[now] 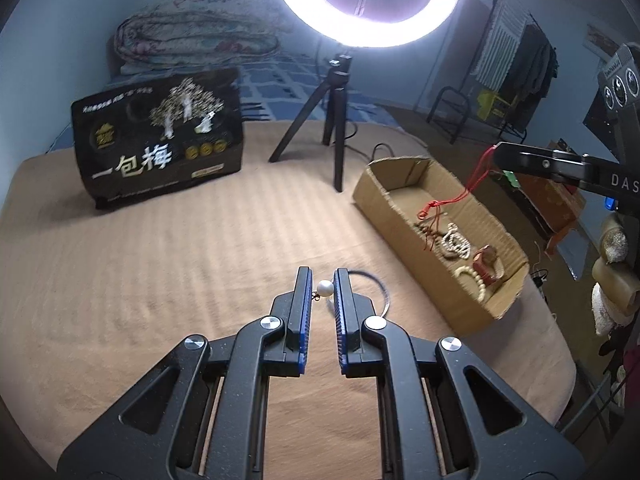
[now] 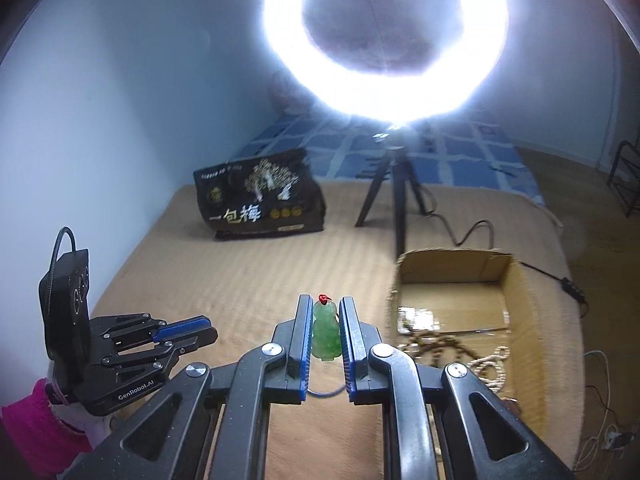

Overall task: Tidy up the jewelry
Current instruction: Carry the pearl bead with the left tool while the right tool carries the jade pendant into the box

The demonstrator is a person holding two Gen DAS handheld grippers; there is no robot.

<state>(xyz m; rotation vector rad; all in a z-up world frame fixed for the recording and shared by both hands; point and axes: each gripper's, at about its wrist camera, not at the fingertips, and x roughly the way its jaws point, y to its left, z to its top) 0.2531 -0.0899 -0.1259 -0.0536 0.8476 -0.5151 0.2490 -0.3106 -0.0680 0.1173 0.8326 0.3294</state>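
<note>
Left wrist view: left gripper (image 1: pixel 324 280) at lower centre, jaws narrowly apart around a white pearl (image 1: pixel 324 288) on a dark cord (image 1: pixel 378 286) lying on the tan cloth (image 1: pixel 160 260); contact unclear. Cardboard box (image 1: pixel 420 256) at right holds bead bracelets (image 1: pixel 456 242). Right wrist view: right gripper (image 2: pixel 326 330) clamped on a green jade pendant (image 2: pixel 326 334) with red knot, centre frame, box just to its right. Black snack bag (image 2: pixel 260 200) and ring light (image 2: pixel 384 40) beyond
</note>
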